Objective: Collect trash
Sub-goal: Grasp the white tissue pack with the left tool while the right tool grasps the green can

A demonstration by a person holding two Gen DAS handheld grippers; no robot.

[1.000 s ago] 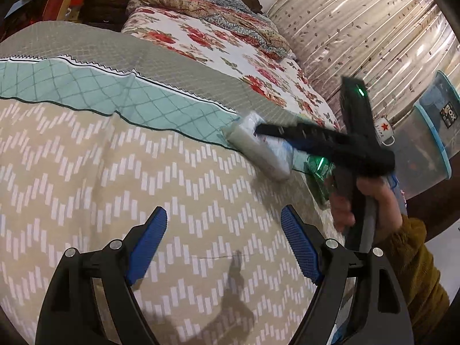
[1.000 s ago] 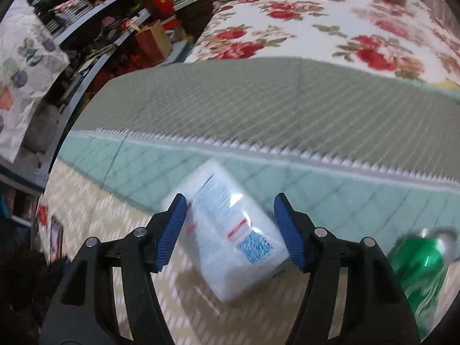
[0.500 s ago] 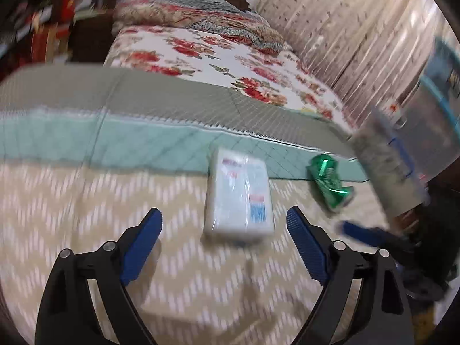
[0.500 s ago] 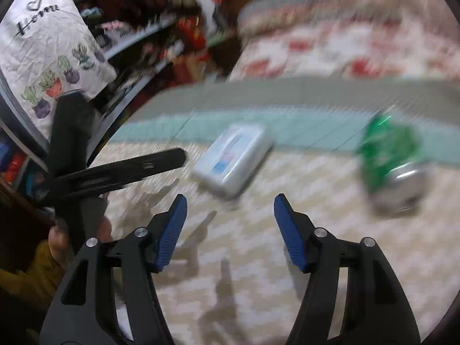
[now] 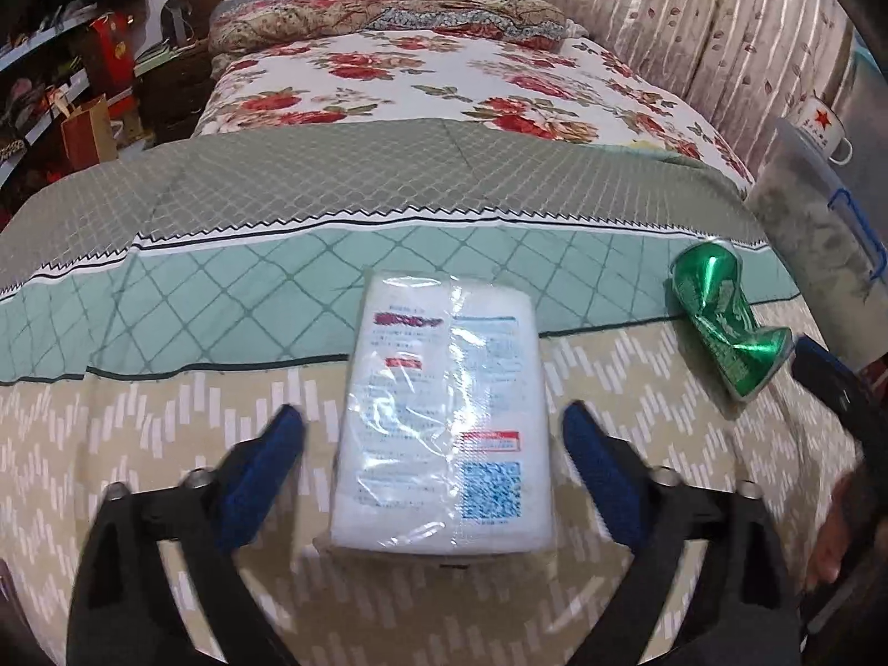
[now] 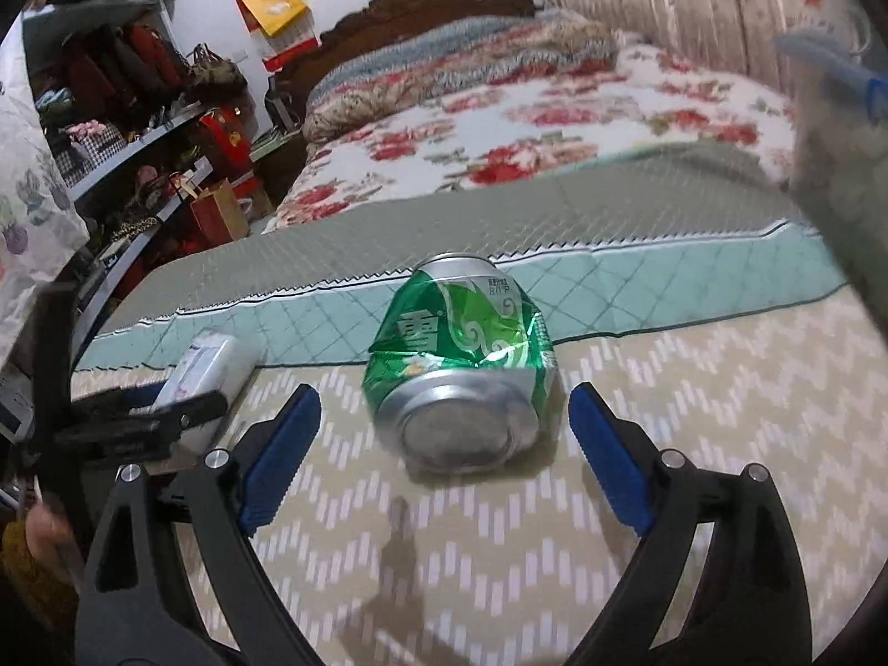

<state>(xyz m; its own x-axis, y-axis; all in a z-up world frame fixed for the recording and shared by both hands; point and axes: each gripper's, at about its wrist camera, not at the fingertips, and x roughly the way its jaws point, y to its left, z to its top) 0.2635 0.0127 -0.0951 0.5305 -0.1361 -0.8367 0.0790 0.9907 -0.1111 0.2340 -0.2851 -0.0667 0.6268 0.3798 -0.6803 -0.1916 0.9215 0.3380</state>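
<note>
Left gripper [image 5: 433,444]: jaws wide apart, just been narrowing slightly, blue pads either side of white rectangular tissue pack in clear plastic wrap [image 5: 444,416], not touching it. Pack flat on beige zigzag-patterned quilt [image 5: 139,444], long axis running straight away from jaws, near short end between pad tips, far short end over teal diamond-check band [image 5: 194,299]. Narrow gap at each pad; printed face up, blue code square near right pad.

Right gripper [image 6: 444,444]: jaws spread wide, just been opening, nothing clamped. Crushed green aluminium drink can [image 6: 460,366] lying on its side between and just ahead of pad tips, clear of both. Long axis along the jaw line, silver end facing the camera, other end pointing away toward the teal band; waist dented. Roughly equal open margin left and right of can.

In left wrist view, same can [image 5: 727,322] well to the right of jaws, apart from pack, tilted diagonally, close to the quilt's right edge. Clear plastic storage bin with blue latch [image 5: 816,222] just beyond that edge. In right wrist view, pack [image 6: 211,366] off to the left of jaws, partly behind the left gripper's black finger.

Open quilt ahead of both jaw sets; grey quilted band and floral bedspread [image 5: 444,77] further out, unobstructed. Cluttered shelves [image 6: 139,127] far left, well clear.
</note>
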